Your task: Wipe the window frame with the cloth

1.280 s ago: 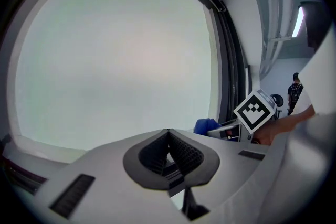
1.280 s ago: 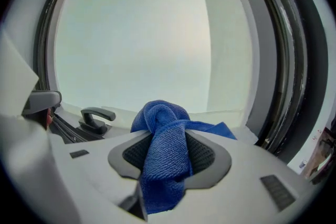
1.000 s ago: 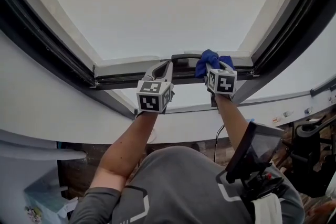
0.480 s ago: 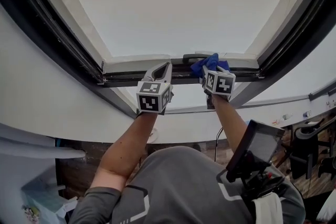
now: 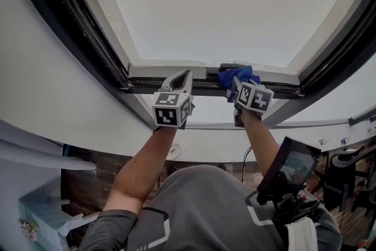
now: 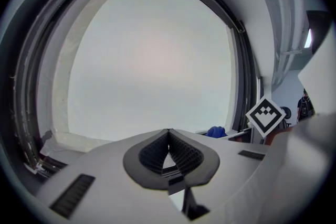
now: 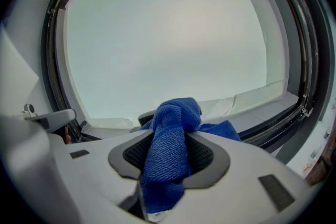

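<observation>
R tool point(image 5: 239, 84) is clenching the blue cloth point(image 5: 234, 74), w/ the bunched end lying against the window frame point(image 5: 170, 88) bottom rail, right of centre. L tool point(image 5: 184, 78) is holding its jaws pinched together w/ nothing btwn them, tips pointing at the same rail, near the cloth's left side.

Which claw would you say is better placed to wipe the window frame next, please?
Right: the right claw is shut on the blue cloth, up at the window frame. The left claw is shut and empty.
</observation>
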Action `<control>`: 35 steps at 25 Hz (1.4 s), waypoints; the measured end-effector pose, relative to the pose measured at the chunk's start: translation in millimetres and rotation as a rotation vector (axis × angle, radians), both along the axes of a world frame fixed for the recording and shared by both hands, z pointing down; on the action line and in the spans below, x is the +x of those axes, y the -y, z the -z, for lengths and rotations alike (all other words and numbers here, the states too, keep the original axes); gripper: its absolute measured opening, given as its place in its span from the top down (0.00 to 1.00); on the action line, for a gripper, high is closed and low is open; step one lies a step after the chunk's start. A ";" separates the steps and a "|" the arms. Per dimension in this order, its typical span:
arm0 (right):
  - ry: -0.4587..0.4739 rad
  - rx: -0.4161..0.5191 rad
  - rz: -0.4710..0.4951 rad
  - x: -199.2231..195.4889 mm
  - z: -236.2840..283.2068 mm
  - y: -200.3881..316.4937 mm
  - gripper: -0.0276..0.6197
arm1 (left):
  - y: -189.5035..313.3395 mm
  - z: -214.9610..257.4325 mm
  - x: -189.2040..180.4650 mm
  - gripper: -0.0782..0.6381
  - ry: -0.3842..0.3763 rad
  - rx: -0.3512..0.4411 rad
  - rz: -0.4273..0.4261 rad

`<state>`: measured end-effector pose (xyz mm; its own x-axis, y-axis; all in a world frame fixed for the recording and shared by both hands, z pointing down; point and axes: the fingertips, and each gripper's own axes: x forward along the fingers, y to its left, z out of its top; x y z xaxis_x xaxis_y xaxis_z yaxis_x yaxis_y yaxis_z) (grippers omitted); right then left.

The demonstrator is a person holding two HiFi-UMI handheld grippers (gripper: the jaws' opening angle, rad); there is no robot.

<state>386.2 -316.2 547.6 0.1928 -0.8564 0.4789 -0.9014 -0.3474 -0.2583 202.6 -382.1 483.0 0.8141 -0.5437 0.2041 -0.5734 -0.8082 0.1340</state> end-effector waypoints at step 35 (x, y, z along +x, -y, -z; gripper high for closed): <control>-0.042 -0.050 0.258 -157.5 -5.5 114.1 0.69 | 63.6 -17.4 -145.8 0.88 -0.014 -0.018 0.169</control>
<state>228.7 -430.3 553.1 -0.0078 -0.8554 0.5180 -0.9714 -0.1166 -0.2070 56.8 -445.7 500.5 0.7144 -0.6692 0.2045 -0.6987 -0.6981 0.1562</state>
